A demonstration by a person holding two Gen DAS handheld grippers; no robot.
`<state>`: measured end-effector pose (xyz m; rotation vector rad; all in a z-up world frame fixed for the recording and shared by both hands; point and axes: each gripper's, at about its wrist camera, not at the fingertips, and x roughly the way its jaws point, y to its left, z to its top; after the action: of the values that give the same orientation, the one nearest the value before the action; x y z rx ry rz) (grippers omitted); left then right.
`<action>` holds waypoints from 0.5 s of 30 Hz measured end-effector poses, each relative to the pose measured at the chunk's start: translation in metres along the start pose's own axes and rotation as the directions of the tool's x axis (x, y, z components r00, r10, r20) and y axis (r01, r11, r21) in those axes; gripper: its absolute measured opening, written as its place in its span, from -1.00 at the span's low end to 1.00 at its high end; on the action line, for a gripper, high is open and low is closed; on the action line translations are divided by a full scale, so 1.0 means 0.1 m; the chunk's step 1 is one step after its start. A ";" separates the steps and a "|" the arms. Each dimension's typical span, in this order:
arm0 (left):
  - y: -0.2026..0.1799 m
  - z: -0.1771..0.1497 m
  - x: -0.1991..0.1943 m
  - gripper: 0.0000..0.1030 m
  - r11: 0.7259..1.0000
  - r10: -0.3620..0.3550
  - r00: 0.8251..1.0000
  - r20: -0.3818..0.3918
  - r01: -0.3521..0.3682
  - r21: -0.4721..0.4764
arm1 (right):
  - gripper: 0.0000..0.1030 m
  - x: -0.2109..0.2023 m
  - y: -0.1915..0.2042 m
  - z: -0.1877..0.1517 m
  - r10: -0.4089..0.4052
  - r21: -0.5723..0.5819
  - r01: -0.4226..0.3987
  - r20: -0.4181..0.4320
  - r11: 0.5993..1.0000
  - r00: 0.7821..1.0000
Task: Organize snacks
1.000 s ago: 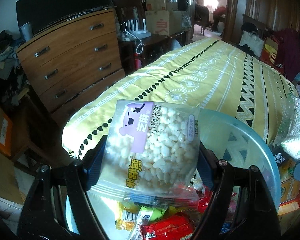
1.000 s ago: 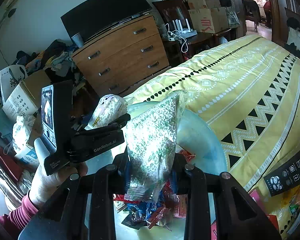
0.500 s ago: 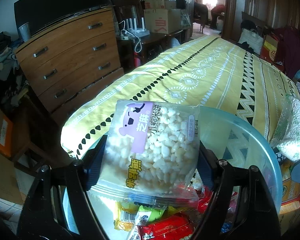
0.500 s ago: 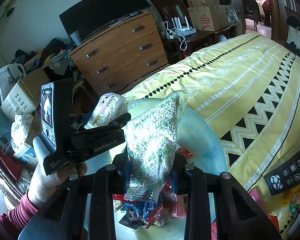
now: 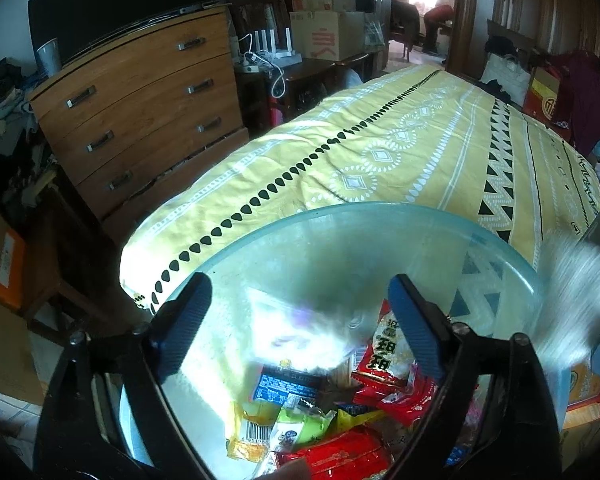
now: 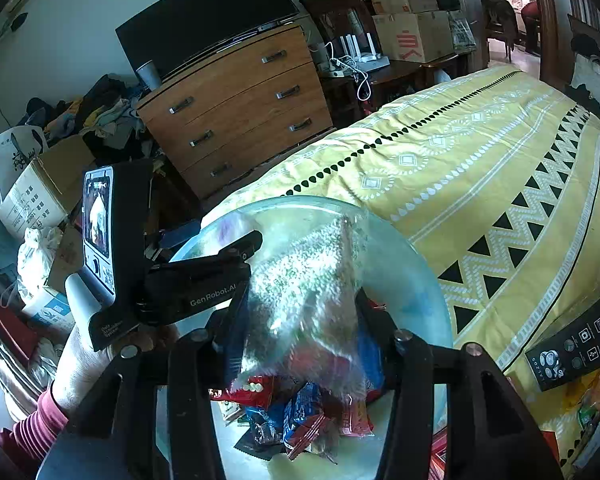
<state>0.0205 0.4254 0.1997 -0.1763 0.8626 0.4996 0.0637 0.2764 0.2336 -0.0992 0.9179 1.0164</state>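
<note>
A clear blue-tinted basin (image 5: 340, 210) on the bed holds several snack packets, red (image 5: 392, 356), yellow (image 5: 248, 432) and blue (image 5: 288, 384). My left gripper (image 5: 300, 308) stands over it, its jaws opening, and nothing is between the blue pads (image 5: 184, 320). The white puffed-rice bag (image 5: 296, 328) is a blur below them, falling into the basin. My right gripper (image 6: 300, 320) is also over the basin (image 6: 424, 272), its jaws opening. The green-and-white pellet bag (image 6: 304, 280) is blurred between them and sliding down.
The basin rests on a yellow patterned bedspread (image 5: 400, 152). A wooden dresser (image 5: 140, 112) stands beyond the bed's end with a television on top. A black remote-control box (image 6: 580, 344) lies on the bed at right. A hand (image 6: 80, 360) holds the left gripper.
Both grippers have let go. The puffed-rice bag dropped out of the left jaws toward the basin, and the pellet bag has slackened and begun to slip from the right jaws.
</note>
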 end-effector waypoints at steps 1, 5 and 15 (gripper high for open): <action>0.01 0.00 0.00 0.89 1.000 0.001 1.000 0.003 -0.001 -0.001 | 0.07 0.01 0.00 0.00 -0.002 0.000 0.002 0.003 1.000 1.000; 0.01 -0.01 -0.01 1.00 1.000 0.005 1.000 0.015 -0.004 -0.010 | 0.15 -0.01 -0.01 0.01 -0.009 -0.001 0.009 0.015 1.000 1.000; -0.05 -0.09 0.04 1.00 0.999 -0.042 0.999 -0.021 0.042 0.005 | 0.61 0.00 0.02 -0.03 -0.008 -0.001 0.008 0.019 1.000 1.000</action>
<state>0.0194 0.4196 0.1904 -0.1949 0.8786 0.4567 0.0604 0.2759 0.2324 -0.0941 0.8989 1.0088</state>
